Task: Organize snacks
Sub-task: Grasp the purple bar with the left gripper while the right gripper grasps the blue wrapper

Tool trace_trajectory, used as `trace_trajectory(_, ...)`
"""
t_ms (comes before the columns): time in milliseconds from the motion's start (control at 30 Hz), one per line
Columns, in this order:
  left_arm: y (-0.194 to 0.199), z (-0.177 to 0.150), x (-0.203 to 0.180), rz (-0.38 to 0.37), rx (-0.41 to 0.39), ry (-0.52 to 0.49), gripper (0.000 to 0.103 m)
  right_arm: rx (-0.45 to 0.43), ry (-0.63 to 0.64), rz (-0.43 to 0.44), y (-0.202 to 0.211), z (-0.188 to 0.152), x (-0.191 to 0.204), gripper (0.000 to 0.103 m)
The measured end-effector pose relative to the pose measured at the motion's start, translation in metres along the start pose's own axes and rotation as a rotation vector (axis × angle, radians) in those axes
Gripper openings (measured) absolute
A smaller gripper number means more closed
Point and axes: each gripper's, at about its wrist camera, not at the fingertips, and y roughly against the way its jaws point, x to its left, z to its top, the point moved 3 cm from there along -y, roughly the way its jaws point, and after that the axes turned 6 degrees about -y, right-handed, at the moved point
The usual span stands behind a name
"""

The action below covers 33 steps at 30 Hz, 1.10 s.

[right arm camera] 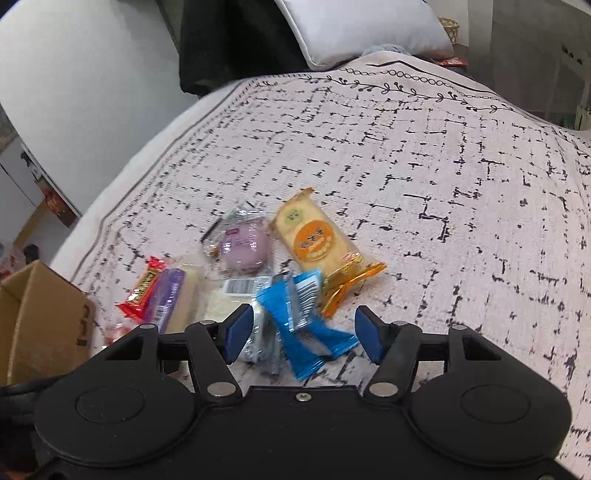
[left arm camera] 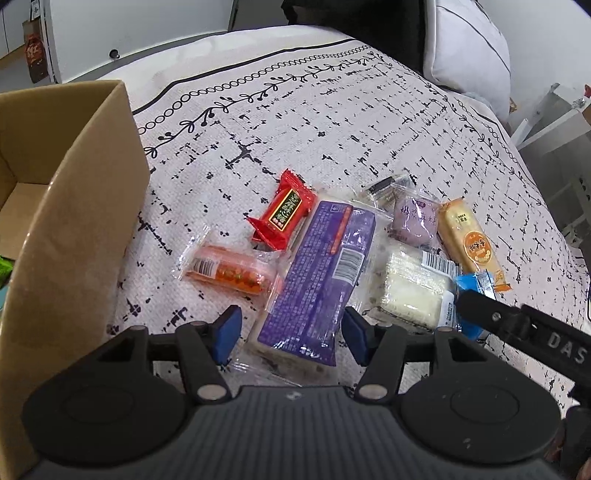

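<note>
Several wrapped snacks lie on a patterned cloth. My left gripper (left arm camera: 290, 338) is open, its blue pads on either side of the near end of a long purple pack (left arm camera: 316, 280). Around it lie a red pack (left arm camera: 282, 216), an orange-pink pack (left arm camera: 227, 271), a white cake pack (left arm camera: 410, 291), a lilac mochi pack (left arm camera: 413, 219) and a yellow cracker pack (left arm camera: 471, 243). My right gripper (right arm camera: 303, 334) is open over a blue pack (right arm camera: 301, 319), pads apart on both sides of it. The yellow cracker pack (right arm camera: 316, 240) and the lilac mochi pack (right arm camera: 245, 245) lie just beyond.
An open cardboard box (left arm camera: 70, 206) stands at the left of the snacks, and also shows in the right wrist view (right arm camera: 40, 317). The right gripper's arm (left arm camera: 524, 332) reaches in from the right. A pillow (right arm camera: 354, 26) lies at the far edge of the cloth (right arm camera: 443, 166).
</note>
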Motion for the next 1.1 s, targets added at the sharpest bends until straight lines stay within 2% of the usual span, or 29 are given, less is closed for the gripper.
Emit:
trace_trajectory(100,-0.001,-0.001,-0.001,0.001,-0.001,-0.013,0.058,0.009,0.002,-0.001,0.000,-0.004,-0.002,0.060)
trace_trajectory(167,0.000,-0.001,-0.001,-0.006,0.005,-0.016,0.053,0.015,0.030,-0.005,0.000,-0.007,0.002,0.058)
trace_trajectory(267,0.003,-0.004,-0.002,-0.018,0.016,-0.017,0.046,0.023,0.040,-0.008,0.001,-0.010,0.003,0.040)
trace_trajectory(467,0.015,-0.012,0.002,-0.034,0.036,0.012,0.039,-0.001,0.033,0.009,0.016,-0.011,0.004,0.038)
trace_trajectory(667,0.040,-0.016,0.007,-0.039,0.018,0.020,0.039,-0.042,0.039,0.071,0.035,-0.011,0.016,0.036)
trace_trajectory(1100,0.115,0.001,0.034,-0.025,-0.124,0.049,0.038,-0.112,0.118,0.159,0.066,-0.015,0.071,0.035)
